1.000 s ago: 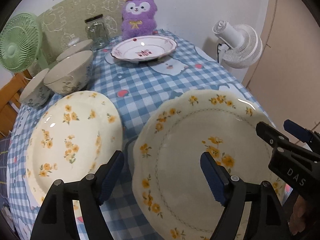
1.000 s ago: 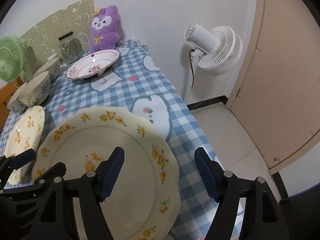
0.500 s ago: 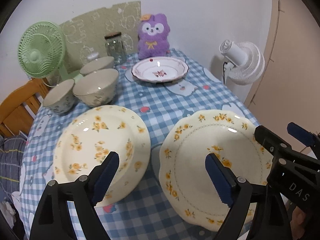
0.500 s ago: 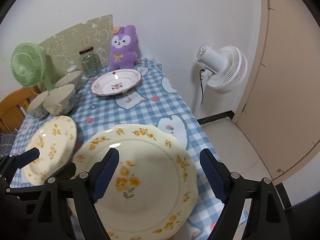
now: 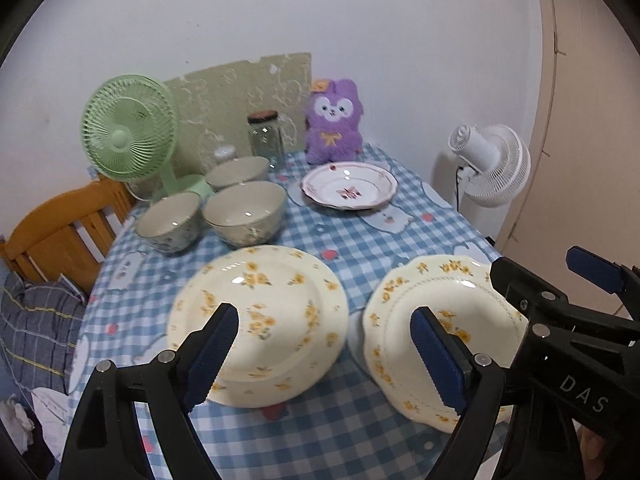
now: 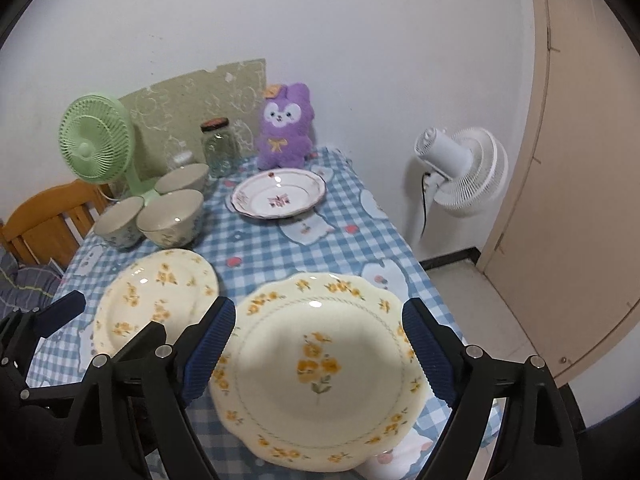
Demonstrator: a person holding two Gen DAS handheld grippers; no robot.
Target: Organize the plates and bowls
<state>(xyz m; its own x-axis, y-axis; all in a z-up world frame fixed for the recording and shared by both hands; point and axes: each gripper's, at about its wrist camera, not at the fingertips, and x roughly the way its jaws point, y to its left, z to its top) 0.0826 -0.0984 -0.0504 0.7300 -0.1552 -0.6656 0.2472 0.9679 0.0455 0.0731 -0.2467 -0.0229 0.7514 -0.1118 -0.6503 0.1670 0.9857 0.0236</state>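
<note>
Two cream plates with yellow flowers lie side by side on the checked tablecloth: a round plate (image 5: 260,320) on the left and a scalloped plate (image 6: 320,368) on the right. My left gripper (image 5: 324,314) hovers open above the gap between them, touching neither. My right gripper (image 6: 319,308) hangs above the scalloped plate, its jaws opening with nothing between the pads. Farther back stand a pink-rimmed white plate (image 5: 350,190) and three bowls, a large bowl (image 5: 244,212), a smaller bowl (image 5: 170,220) and a rear bowl (image 5: 238,170).
At the table's back stand a green fan (image 5: 128,128), a glass jar (image 5: 266,138) and a purple plush toy (image 5: 334,124). A white fan (image 5: 492,164) stands on the floor to the right, near a beige door (image 6: 580,200). A wooden chair (image 5: 52,232) is at the left.
Both grippers have lifted up and drawn back from the two flowered plates, so more of the table shows. Their jaws stand a little wider. The plates have stayed in place.
</note>
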